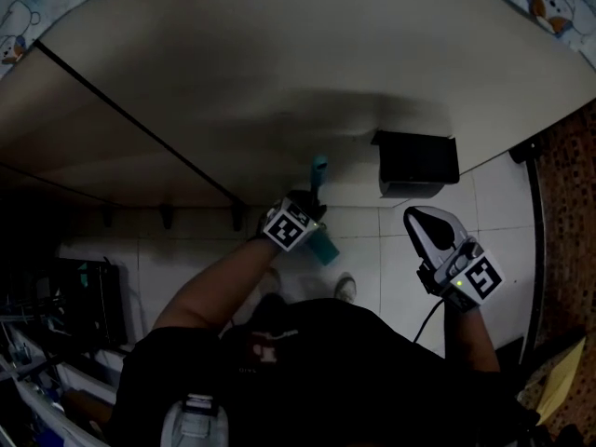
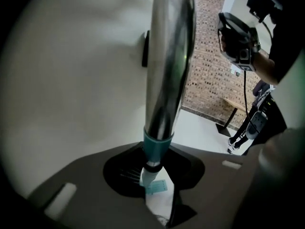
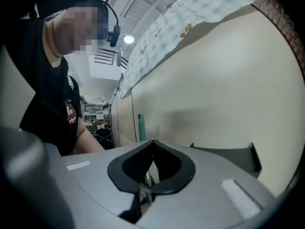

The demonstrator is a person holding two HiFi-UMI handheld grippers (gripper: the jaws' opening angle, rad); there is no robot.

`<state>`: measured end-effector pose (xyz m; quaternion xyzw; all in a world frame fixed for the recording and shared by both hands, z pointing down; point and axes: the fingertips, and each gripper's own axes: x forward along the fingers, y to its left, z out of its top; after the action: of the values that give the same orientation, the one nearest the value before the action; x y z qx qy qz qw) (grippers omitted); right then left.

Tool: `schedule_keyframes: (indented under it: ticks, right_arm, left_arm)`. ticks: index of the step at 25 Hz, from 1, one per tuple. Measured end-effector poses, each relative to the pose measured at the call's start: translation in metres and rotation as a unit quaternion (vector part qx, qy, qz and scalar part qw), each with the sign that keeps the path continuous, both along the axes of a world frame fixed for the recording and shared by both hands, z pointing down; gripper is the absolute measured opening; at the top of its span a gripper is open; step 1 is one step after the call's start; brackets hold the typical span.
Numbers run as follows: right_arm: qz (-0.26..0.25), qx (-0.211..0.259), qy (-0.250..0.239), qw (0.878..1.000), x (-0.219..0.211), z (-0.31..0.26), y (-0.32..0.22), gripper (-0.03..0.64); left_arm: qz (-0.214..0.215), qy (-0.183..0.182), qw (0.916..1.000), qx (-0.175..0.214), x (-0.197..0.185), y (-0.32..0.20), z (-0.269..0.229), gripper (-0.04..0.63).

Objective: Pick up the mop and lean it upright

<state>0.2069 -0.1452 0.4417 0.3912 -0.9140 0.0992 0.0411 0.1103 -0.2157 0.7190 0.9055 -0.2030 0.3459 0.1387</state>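
The mop handle (image 2: 167, 56) is a silver pole with a teal collar (image 2: 156, 147), standing upright close to the cream wall (image 1: 279, 73). In the head view its teal top end (image 1: 319, 168) shows above my left gripper (image 1: 291, 220). My left gripper (image 2: 153, 173) is shut on the pole, which runs up between the jaws. My right gripper (image 1: 438, 236) hangs to the right, apart from the mop. In the right gripper view the right gripper (image 3: 151, 168) is shut with nothing in it, and the teal handle (image 3: 141, 127) stands beyond it. The mop head is hidden.
A black box (image 1: 416, 163) is fixed low on the wall, right of the mop. White floor tiles (image 1: 391, 250) lie below. Dark cluttered shelves (image 1: 84, 296) stand at the left. A brick-patterned surface (image 1: 568, 184) runs along the right, with a bench (image 2: 238, 104) by it.
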Motion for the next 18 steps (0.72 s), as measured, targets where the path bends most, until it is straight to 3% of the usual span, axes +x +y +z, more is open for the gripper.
schedule_keyframes:
  ticks: [9,13,18]
  right_arm:
    - [-0.018,0.068,0.007,0.997,-0.023,-0.077,-0.003,0.015]
    - [-0.027,0.097,-0.011,0.995,-0.027,-0.113,-0.008,0.015]
    - [-0.033,0.136,0.004,0.990,-0.027,-0.141,-0.012,0.015]
  left_arm:
    - [0.023,0.057,0.9969,0.050,-0.012,-0.004,-0.171,0.098]
    - [0.030,0.090,0.9919,0.085,-0.009,-0.010,-0.246,0.100]
    - [0.031,0.131,0.9834,0.122,-0.005,-0.015,-0.328,0.101]
